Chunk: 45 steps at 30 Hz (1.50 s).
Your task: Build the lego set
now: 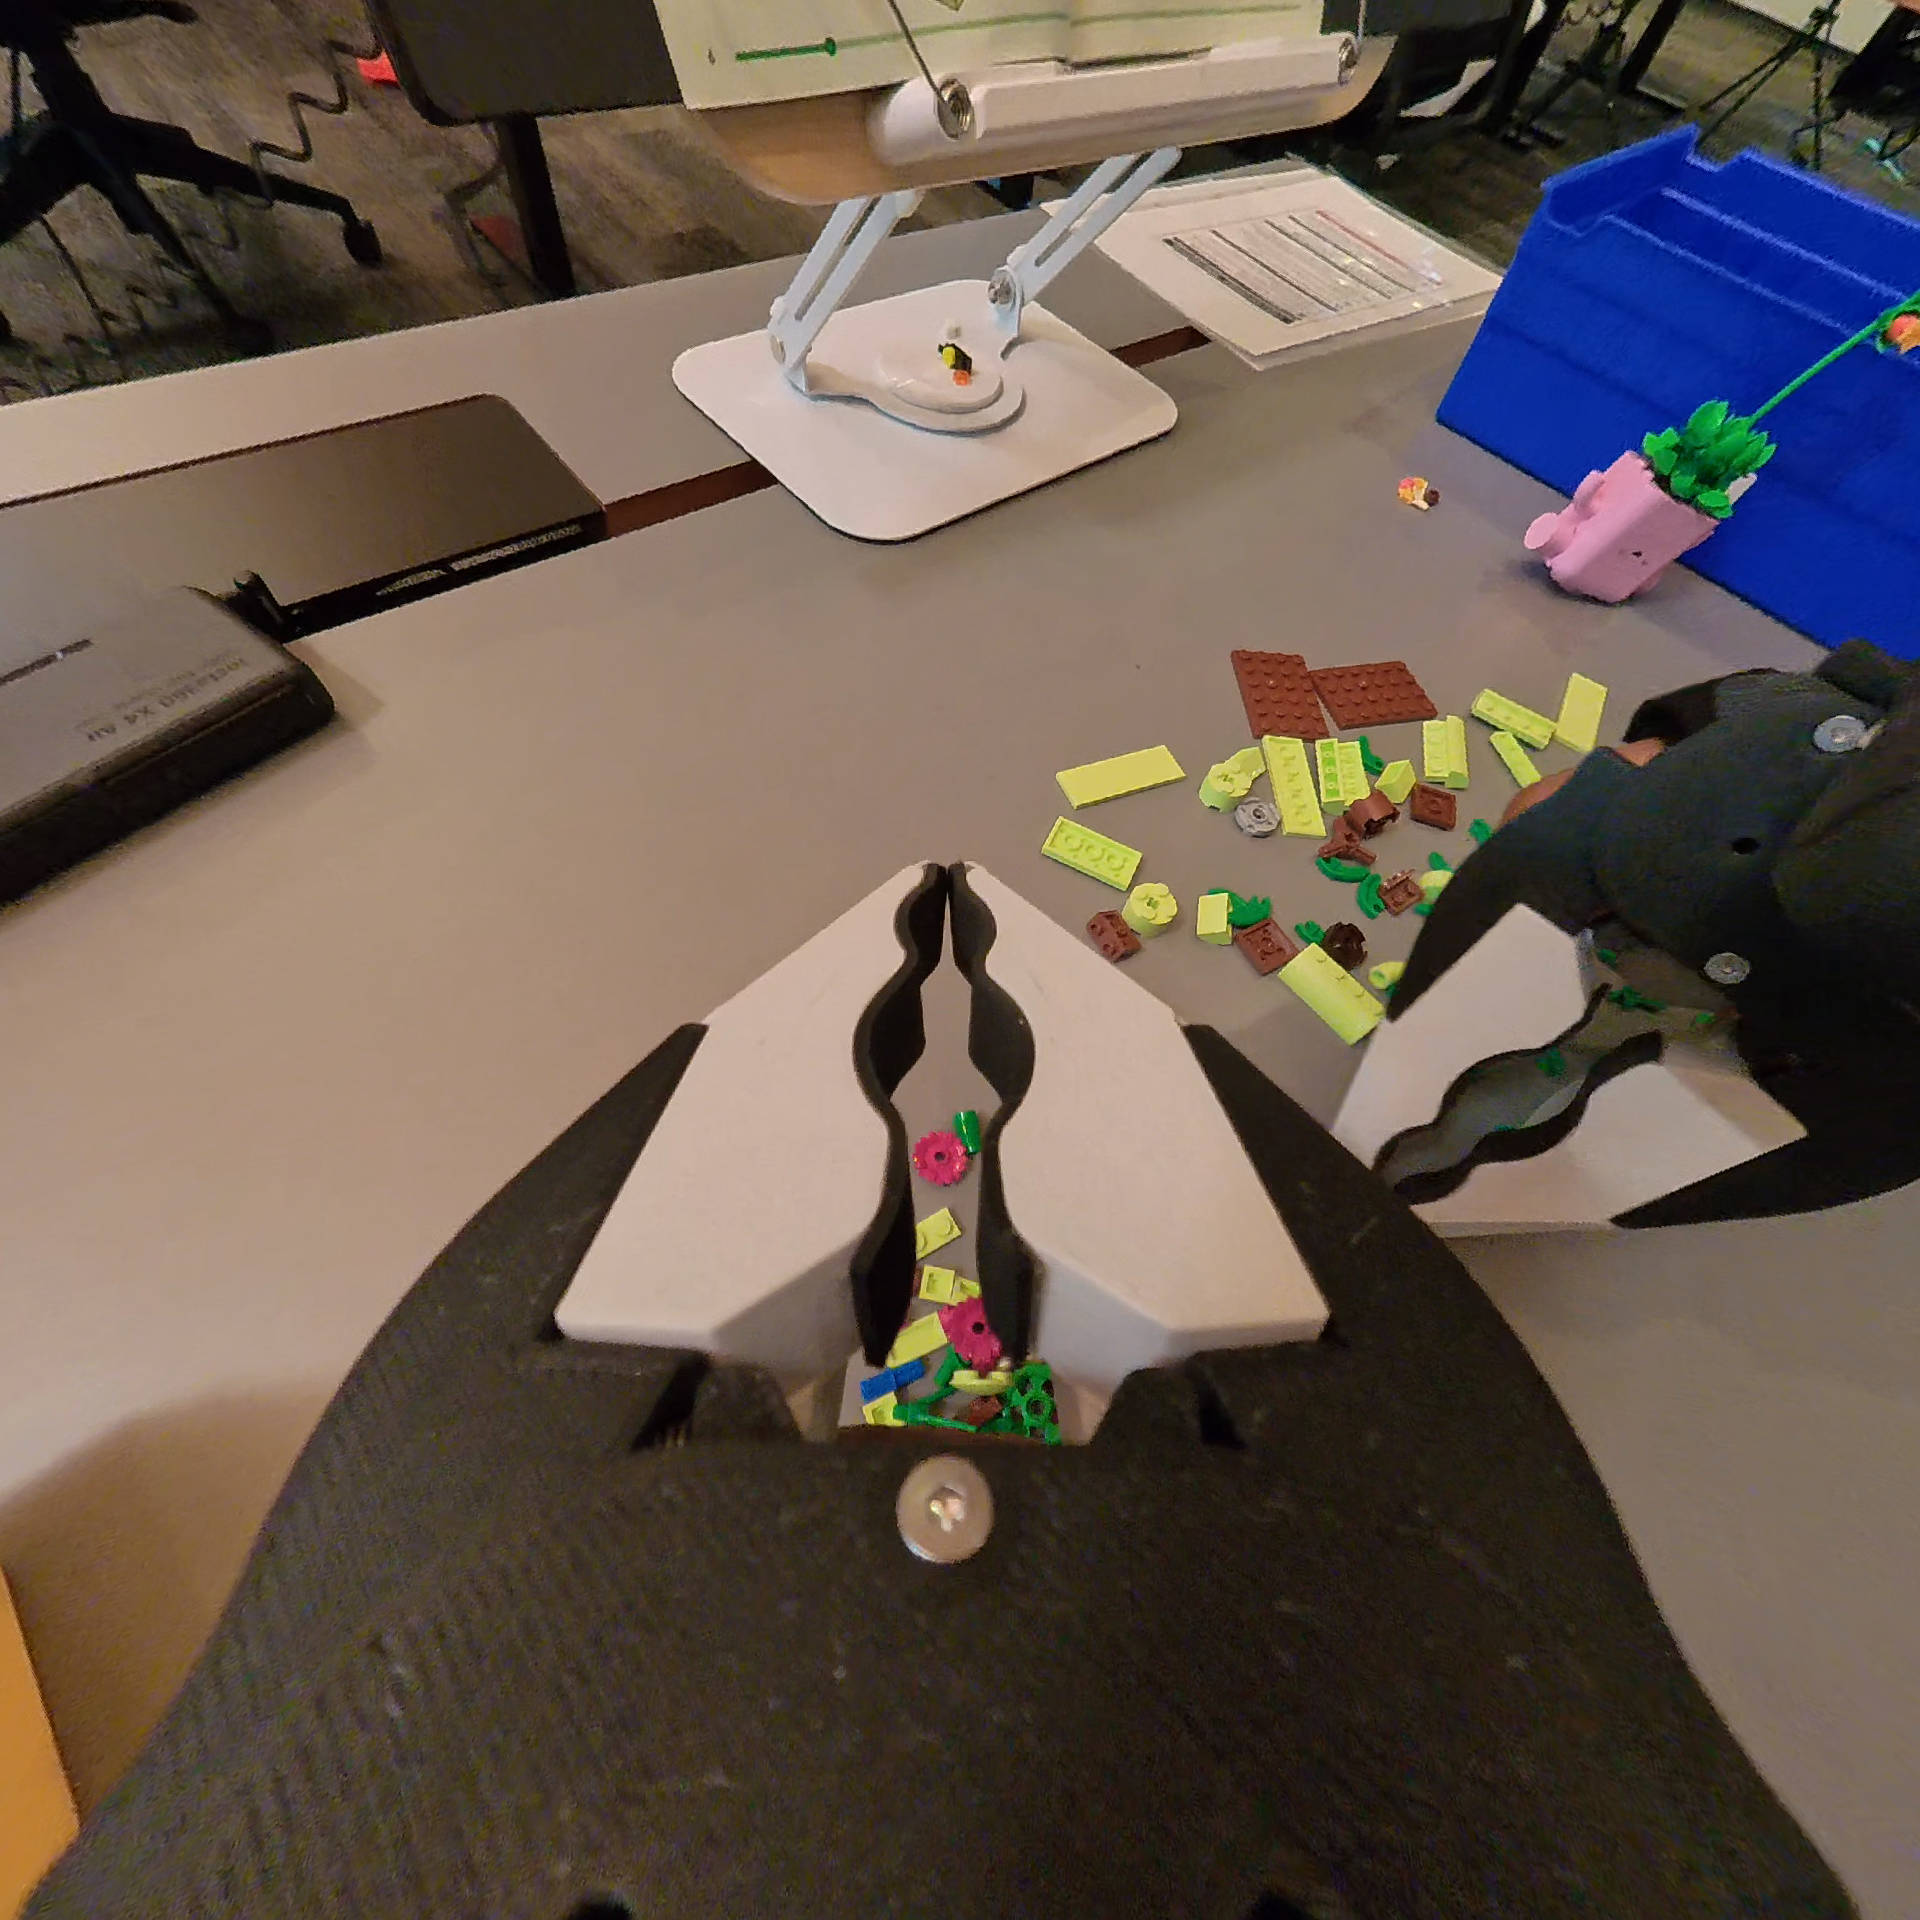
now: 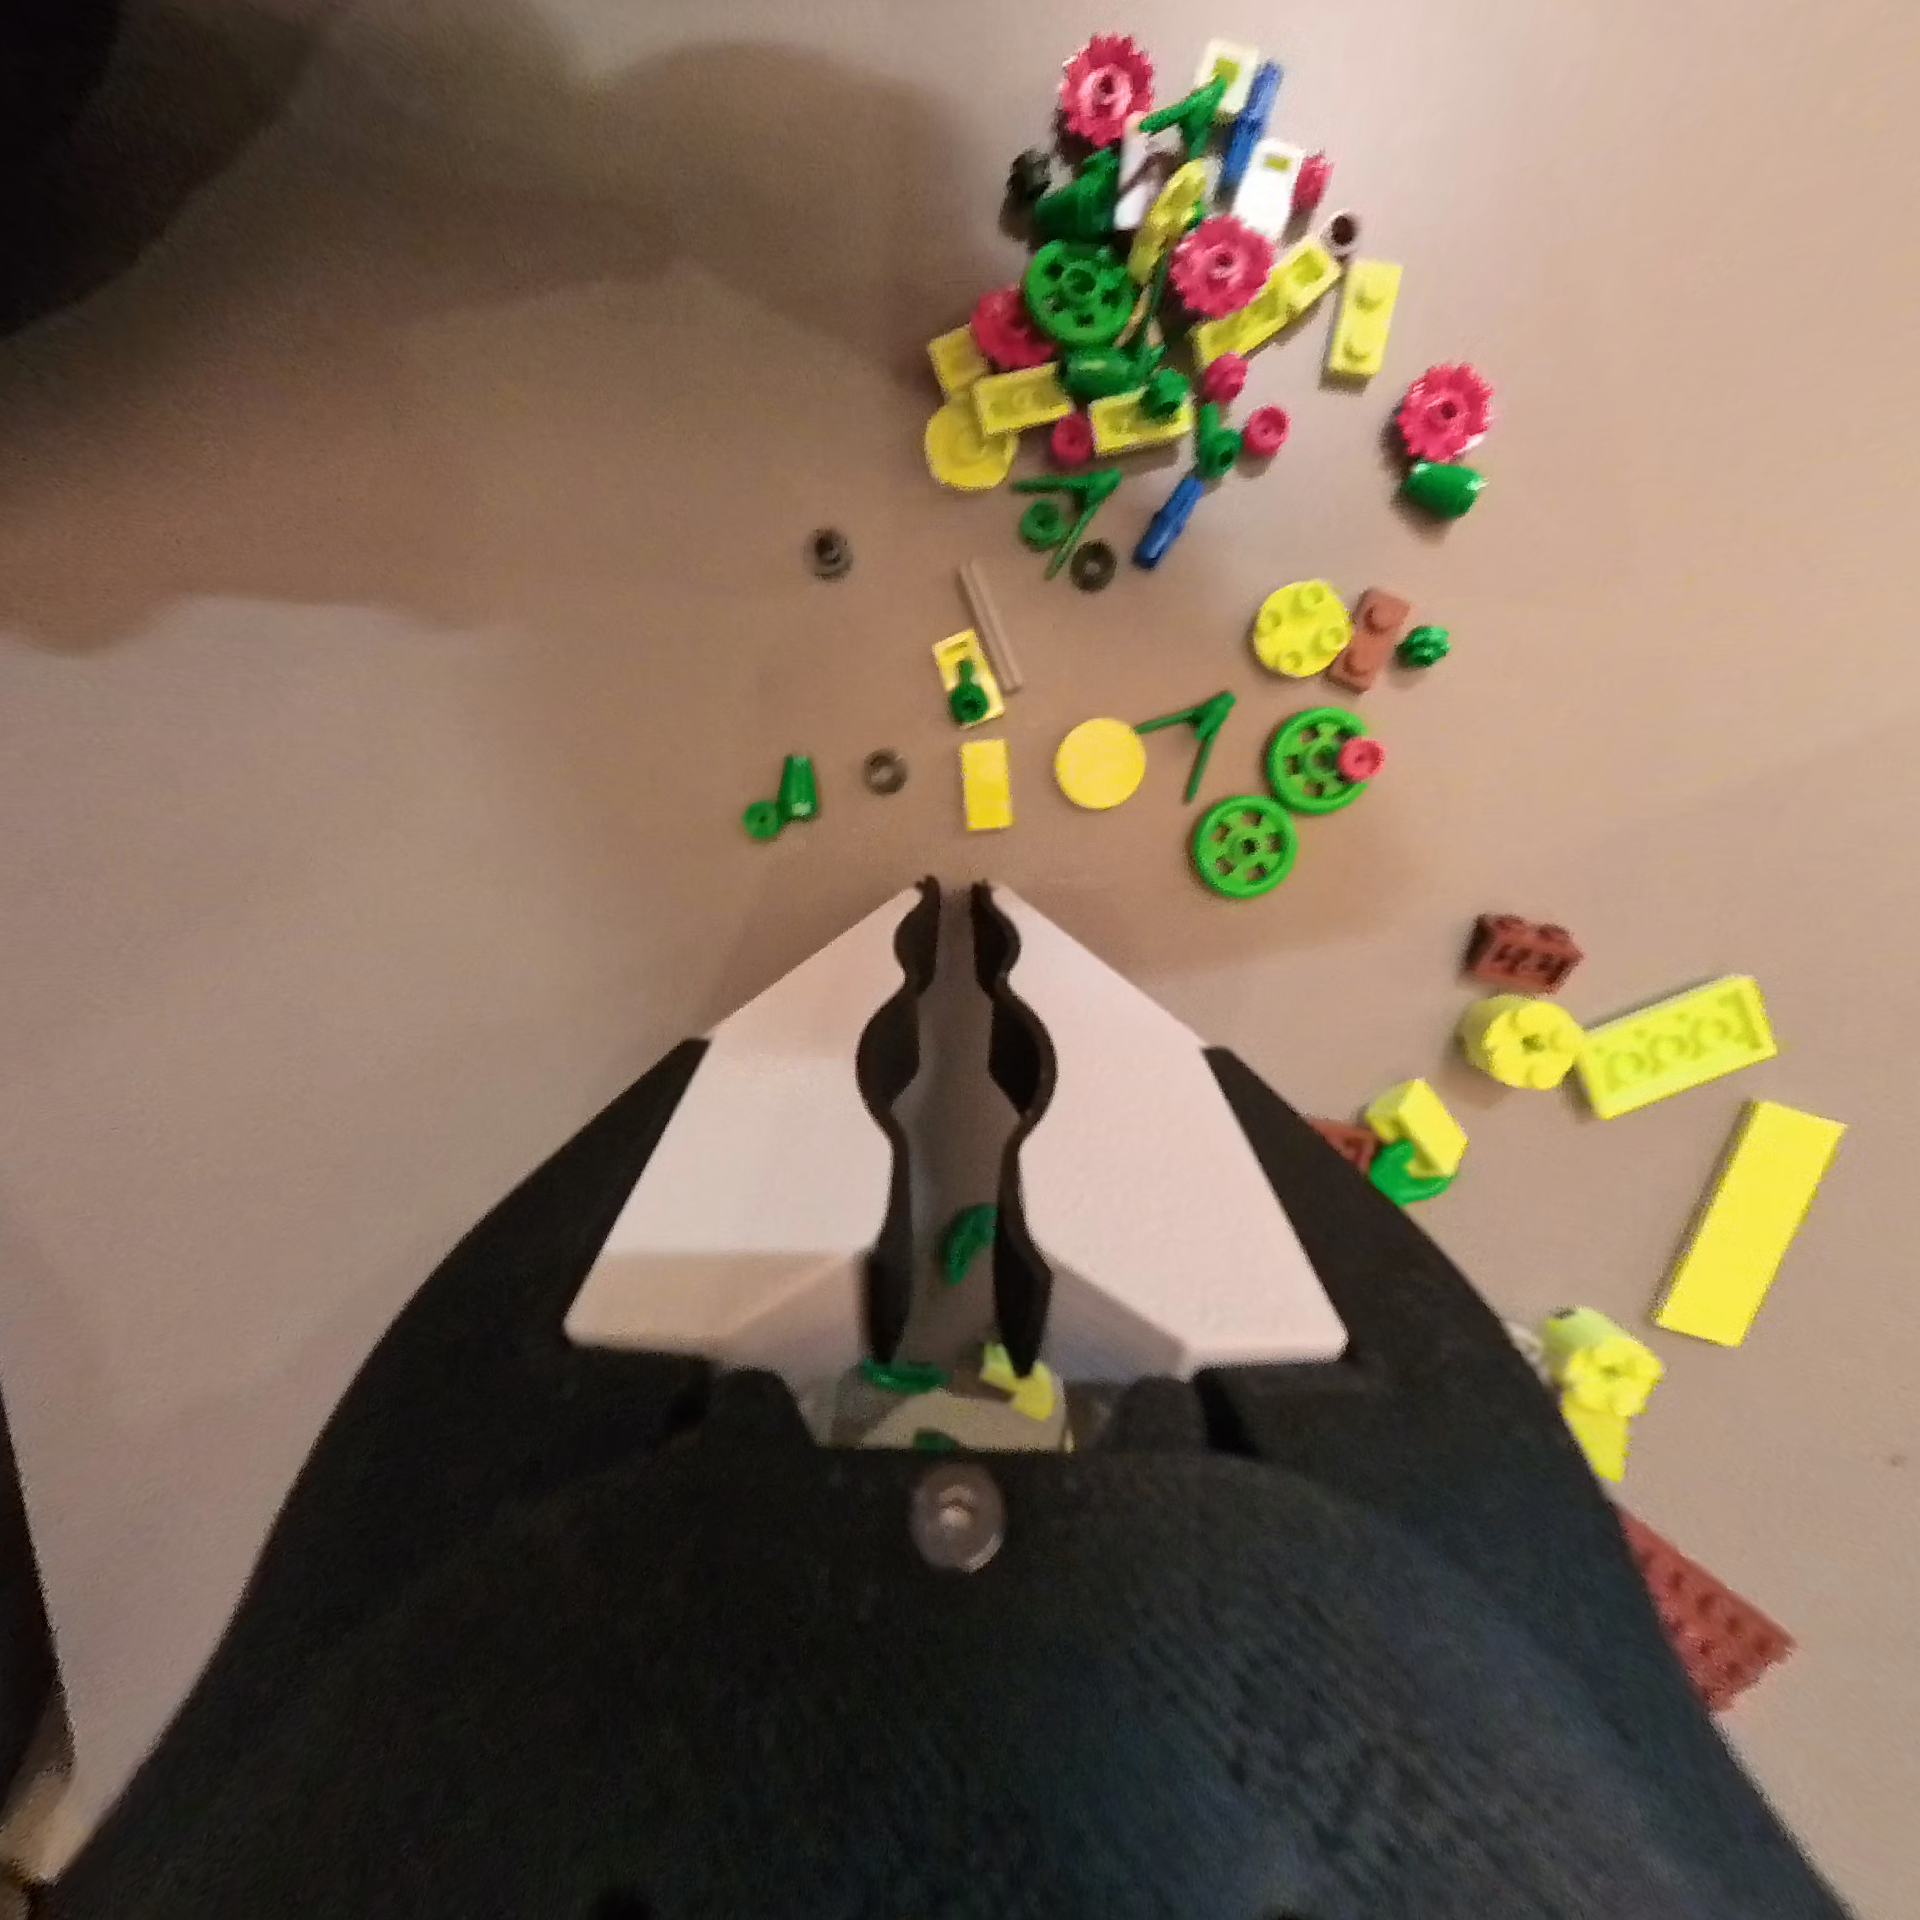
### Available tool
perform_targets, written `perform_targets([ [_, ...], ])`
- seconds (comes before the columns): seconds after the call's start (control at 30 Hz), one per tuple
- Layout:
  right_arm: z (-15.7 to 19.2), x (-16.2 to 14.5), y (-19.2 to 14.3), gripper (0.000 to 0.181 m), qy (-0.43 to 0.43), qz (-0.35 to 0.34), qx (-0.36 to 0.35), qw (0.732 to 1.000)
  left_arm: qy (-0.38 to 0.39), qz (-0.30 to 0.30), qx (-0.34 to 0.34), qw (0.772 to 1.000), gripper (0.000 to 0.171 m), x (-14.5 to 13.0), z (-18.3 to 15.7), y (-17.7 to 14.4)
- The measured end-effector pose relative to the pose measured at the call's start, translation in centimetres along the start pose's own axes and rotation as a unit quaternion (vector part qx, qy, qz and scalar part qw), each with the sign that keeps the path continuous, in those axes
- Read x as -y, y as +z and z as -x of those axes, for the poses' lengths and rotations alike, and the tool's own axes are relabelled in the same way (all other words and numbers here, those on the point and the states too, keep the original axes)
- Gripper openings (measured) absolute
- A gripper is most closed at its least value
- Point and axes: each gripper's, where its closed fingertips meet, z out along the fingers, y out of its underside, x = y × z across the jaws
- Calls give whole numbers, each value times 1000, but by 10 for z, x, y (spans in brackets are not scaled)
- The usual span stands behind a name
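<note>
- Nearest to us, our left gripper (image 1: 950,871) hangs above the grey table (image 1: 582,831) with its tips pressed together and nothing between them. Through the gap lower down we see only loose bits lying on the table beneath.
- Our right gripper (image 2: 949,885) points down at the table, its fingers parted by a thin slit and empty. We judge it is held this way to choose among the small parts in front of it.
- Just ahead of its tips lie a small yellow tile (image 2: 985,784), a yellow disc (image 2: 1099,764) and two green wheels (image 2: 1243,846), spread apart so each can be pinched singly.
- Farther on sits the denser heap of pink flowers (image 2: 1218,266), green stems and lime plates, still unsorted.
- In the left wrist view, the bigger lime bricks (image 1: 1294,784) and brown plates (image 1: 1320,693) form their own group, likely sorted by size.
- Beyond them the pink pot (image 1: 1605,530), the part of the set already built, lies tilted against the blue bin (image 1: 1662,312), its green foliage and long stem on top.
- Farthest away, a white stand (image 1: 925,416) props up the instruction booklet (image 1: 987,42), facing us for easy reading.
</note>
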Motion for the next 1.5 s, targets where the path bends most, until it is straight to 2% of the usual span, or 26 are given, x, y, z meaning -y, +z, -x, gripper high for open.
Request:
perform_targets([
  [0.1, 25, -2, -4, 4, 1, -15, 45, 999, -3, -10, -3, 1000, 0, 3, -2, 0],
  [0.13, 25, 1, -6, 4, 3, -26, 39, 999, -3, -13, -4, 1000, 0, 5, -2, 0],
  [0.23, 5, 12, -13, 13, -18, -50, -22, 998, -2, -14, -4, 1000, 0, 6, -4, 1],
  [0.3, 0, 18, -10, 16, -25, -58, -19, 998, 1, -11, -4, 1000, 0, 6, -5, 2],
  [0.43, 2, 22, 6, 19, -18, -54, 21, 998, 8, -7, 1, 1000, 0, 6, -7, 3],
  [0.57, 4, 15, 5, 13, 1, -28, 33, 999, 3, -11, 0, 1000, 0, 5, -4, 2],
  [0.7, 29, 2, -2, 14, 16, 1, 96, 995, -13, -22, -13, 1000, 0, 6, -3, 2],
  [0.83, 25, 7, -10, 10, 8, -22, 72, 997, -17, -25, -19, 999, 0, 6, -5, 4],
  [1.0, 8, 11, -10, 20, -115, -2, -1, 993, -6, -18, -11, 1000, 0, 5, -5, 5],
  [1.17, 7, 9, 0, 21, -220, 63, 3, 974, -6, -19, -11, 1000, 0, 6, -5, 4],
  [1.33, 6, 13, 5, 21, -251, 90, 25, 964, -10, -21, -12, 1000, 0, 5, -3, 4],
  [1.5, 10, 12, 6, 13, -254, 108, 45, 960, -20, -29, -18, 999, 0, 5, -1, 3],
])
